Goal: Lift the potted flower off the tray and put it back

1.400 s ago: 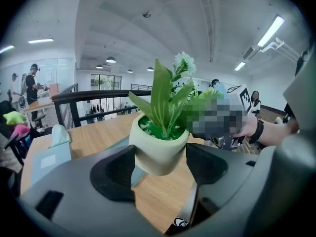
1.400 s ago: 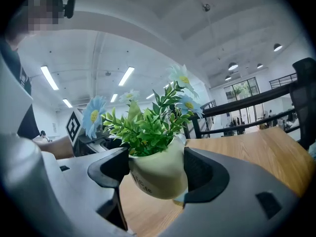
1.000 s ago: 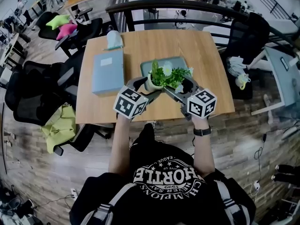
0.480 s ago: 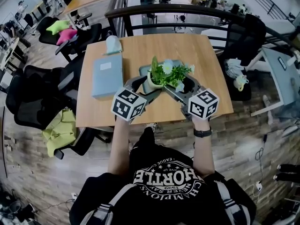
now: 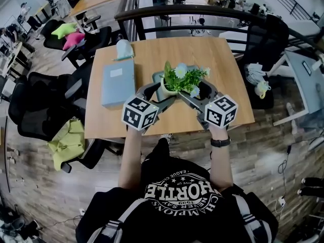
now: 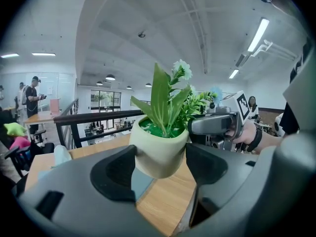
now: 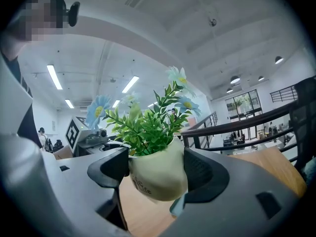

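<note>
The potted flower (image 5: 168,88), a cream pot with green leaves and pale blue-white blooms, hangs a little above the grey tray (image 5: 155,78) on the wooden table. My left gripper (image 5: 161,94) is shut on the pot from the left, and my right gripper (image 5: 195,92) is shut on it from the right. In the left gripper view the pot (image 6: 157,154) sits between both pads of that gripper (image 6: 158,164), its base off the tray (image 6: 139,180). The right gripper view shows the pot (image 7: 157,177) clamped between the jaws of that gripper (image 7: 155,174).
A light blue flat box (image 5: 117,82) lies left of the tray, with a pale blue object (image 5: 124,48) behind it. The table (image 5: 228,75) ends at a dark railing (image 5: 202,6) at the far side. Black chairs (image 5: 40,100) stand at the left.
Both grippers have risen slightly with the pot held between them, so it now hangs a bit higher over the tray.
</note>
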`<action>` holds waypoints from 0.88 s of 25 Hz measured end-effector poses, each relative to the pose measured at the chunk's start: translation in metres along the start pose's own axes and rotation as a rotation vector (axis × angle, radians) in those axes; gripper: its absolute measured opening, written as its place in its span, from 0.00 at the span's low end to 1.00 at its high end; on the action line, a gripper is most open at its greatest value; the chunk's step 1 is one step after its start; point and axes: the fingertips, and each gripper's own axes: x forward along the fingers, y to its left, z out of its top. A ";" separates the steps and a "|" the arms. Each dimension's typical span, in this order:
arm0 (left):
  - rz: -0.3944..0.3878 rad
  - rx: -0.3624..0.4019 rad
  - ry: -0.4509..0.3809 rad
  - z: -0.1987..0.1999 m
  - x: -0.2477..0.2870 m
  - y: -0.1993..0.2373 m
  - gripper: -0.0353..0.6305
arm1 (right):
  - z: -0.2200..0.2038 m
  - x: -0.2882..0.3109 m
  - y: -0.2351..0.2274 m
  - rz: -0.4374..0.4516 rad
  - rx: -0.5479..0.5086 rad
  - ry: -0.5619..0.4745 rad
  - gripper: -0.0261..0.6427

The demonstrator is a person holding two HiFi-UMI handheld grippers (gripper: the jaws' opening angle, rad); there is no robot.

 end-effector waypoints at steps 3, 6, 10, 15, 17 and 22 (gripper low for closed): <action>0.002 0.001 -0.004 0.002 0.001 0.006 0.56 | 0.002 0.006 -0.002 0.005 -0.007 -0.008 0.58; 0.008 0.007 -0.003 0.000 0.004 0.013 0.56 | 0.001 0.012 -0.006 0.009 -0.017 -0.021 0.58; 0.011 0.003 -0.010 -0.001 0.012 0.018 0.56 | 0.000 0.015 -0.014 0.001 -0.018 -0.036 0.58; 0.003 -0.008 -0.005 -0.004 0.021 0.024 0.56 | -0.005 0.020 -0.023 -0.008 -0.018 -0.024 0.58; -0.002 -0.008 -0.005 -0.005 0.027 0.026 0.56 | -0.007 0.021 -0.029 -0.014 -0.012 -0.021 0.58; -0.013 0.015 0.002 -0.012 0.047 0.034 0.56 | -0.026 0.029 -0.046 -0.044 -0.024 0.038 0.64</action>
